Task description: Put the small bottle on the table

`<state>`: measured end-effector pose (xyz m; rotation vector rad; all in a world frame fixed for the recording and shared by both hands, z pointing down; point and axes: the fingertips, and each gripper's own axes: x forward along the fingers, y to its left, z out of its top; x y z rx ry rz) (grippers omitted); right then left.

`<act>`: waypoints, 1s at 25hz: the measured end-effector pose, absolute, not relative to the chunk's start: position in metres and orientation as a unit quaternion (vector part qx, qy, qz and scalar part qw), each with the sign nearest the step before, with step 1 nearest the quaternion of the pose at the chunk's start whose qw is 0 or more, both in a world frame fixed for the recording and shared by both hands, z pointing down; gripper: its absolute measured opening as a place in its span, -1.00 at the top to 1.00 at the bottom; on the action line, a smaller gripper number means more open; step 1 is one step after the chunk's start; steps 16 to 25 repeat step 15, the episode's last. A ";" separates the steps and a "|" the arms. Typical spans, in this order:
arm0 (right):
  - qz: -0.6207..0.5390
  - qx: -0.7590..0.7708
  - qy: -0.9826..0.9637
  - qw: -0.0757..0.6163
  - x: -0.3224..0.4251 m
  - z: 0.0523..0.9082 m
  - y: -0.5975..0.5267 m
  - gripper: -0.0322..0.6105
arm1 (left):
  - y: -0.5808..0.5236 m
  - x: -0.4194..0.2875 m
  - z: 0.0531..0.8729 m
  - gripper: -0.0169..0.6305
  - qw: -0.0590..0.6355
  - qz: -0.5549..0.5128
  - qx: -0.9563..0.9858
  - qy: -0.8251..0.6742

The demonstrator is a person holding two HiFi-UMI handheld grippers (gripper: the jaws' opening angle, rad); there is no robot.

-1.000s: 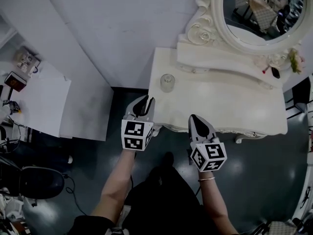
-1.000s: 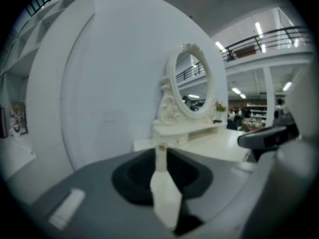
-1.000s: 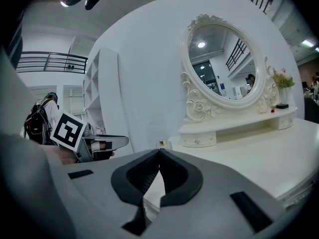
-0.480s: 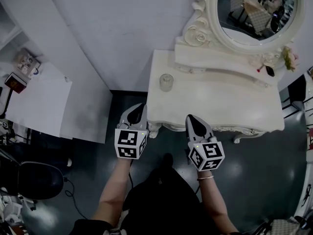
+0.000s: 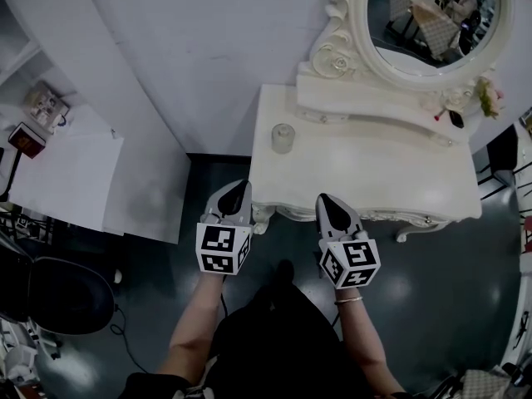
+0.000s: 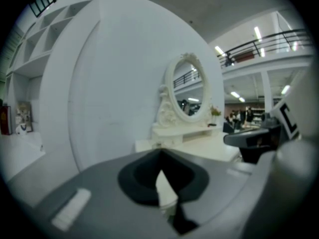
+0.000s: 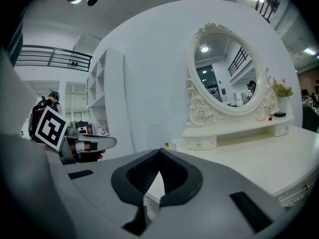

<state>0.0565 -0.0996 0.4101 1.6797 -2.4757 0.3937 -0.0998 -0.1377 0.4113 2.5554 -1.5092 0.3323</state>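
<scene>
Since the small clear glass bottle (image 5: 283,138) stands upright at the far-left corner of the white carved dressing table (image 5: 391,181), it lies just beyond the left gripper (image 5: 237,188), farther from the right gripper (image 5: 328,200); both are pressed together and empty.

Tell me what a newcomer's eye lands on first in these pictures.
The ornate oval mirror with carved roses stands out first, at the back of the white dressing table against the wall. Next comes the small bottle, standing alone near the table's back left corner. Just off the table's near edge, the left gripper and right gripper are both shut and empty.
</scene>
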 end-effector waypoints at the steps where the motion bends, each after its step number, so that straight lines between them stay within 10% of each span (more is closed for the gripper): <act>1: 0.131 0.556 -0.819 0.062 0.057 0.410 -0.099 0.89 | -0.137 -0.100 0.411 0.93 0.078 0.111 0.853 -0.504; 25: 0.136 0.552 -0.820 0.070 0.056 0.414 -0.096 0.89 | -0.138 -0.098 0.412 0.93 0.080 0.110 0.855 -0.500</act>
